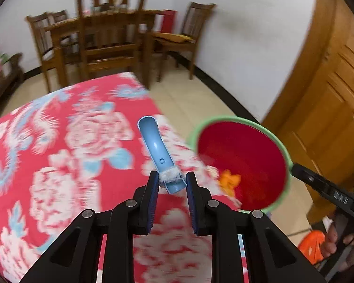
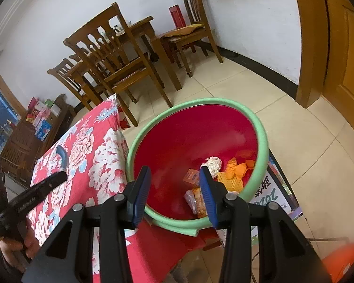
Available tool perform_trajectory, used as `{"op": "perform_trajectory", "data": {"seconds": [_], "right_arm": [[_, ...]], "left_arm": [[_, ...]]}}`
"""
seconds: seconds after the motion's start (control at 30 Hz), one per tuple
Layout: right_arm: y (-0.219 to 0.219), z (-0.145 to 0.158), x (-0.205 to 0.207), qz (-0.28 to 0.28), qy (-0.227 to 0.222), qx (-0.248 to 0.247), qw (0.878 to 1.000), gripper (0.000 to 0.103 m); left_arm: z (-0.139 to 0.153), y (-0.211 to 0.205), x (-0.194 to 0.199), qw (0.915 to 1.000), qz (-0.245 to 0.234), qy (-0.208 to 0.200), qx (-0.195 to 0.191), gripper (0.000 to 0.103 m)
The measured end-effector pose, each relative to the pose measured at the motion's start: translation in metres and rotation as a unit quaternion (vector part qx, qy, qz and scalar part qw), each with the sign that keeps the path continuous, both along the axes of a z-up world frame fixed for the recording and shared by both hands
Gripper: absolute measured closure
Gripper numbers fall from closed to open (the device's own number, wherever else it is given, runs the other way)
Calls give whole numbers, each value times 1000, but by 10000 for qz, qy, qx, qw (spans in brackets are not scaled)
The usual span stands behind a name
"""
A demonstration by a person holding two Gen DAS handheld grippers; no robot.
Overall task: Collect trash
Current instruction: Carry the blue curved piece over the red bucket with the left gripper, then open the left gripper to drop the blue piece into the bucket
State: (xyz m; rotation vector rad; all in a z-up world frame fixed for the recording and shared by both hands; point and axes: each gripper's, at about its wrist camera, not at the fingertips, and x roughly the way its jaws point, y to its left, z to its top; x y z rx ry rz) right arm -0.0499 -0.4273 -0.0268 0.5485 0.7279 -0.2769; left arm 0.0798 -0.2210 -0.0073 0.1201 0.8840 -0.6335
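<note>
The left tool (image 1: 171,182) clamps a blue brush handle (image 1: 154,145) at the tabletop's (image 1: 59,141) right edge. The right tool (image 2: 174,193), fingers apart, grips the red basin's (image 2: 184,141) green rim.

Left wrist view looks down over the bench (image 1: 59,153), basin (image 1: 243,165) at right. Right wrist view sits close above the basin (image 2: 195,160). Both share the chairs (image 1: 111,35).

basin (image 2: 259,127) sits right of the table (image 2: 87,155); scraps (image 2: 233,169) lie in it.
</note>
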Motion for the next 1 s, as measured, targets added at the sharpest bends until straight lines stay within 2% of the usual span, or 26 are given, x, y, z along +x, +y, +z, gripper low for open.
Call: {"op": "perform_trajectory", "data": {"seconds": [0.4,0.63,0.77,1.0], "right_arm": [[-17,-7,-12,-241,9,114,9996,59],[-22,-9,-14,-297,36,132,9995,59],[-22,-10,-14,-296,51,148,9994,59],[-15,-7,-12,-204,36,120,9997,59]], "left_arm": [[-18,-72,-28,9945,-1015,253,88,79],[-27,-92,-30,9891,-1412,373,177,78],[-26,-87,-31,9902,-1353,333,133,69],[-19,-63,-24,9950,-948,295,46,65]]}}
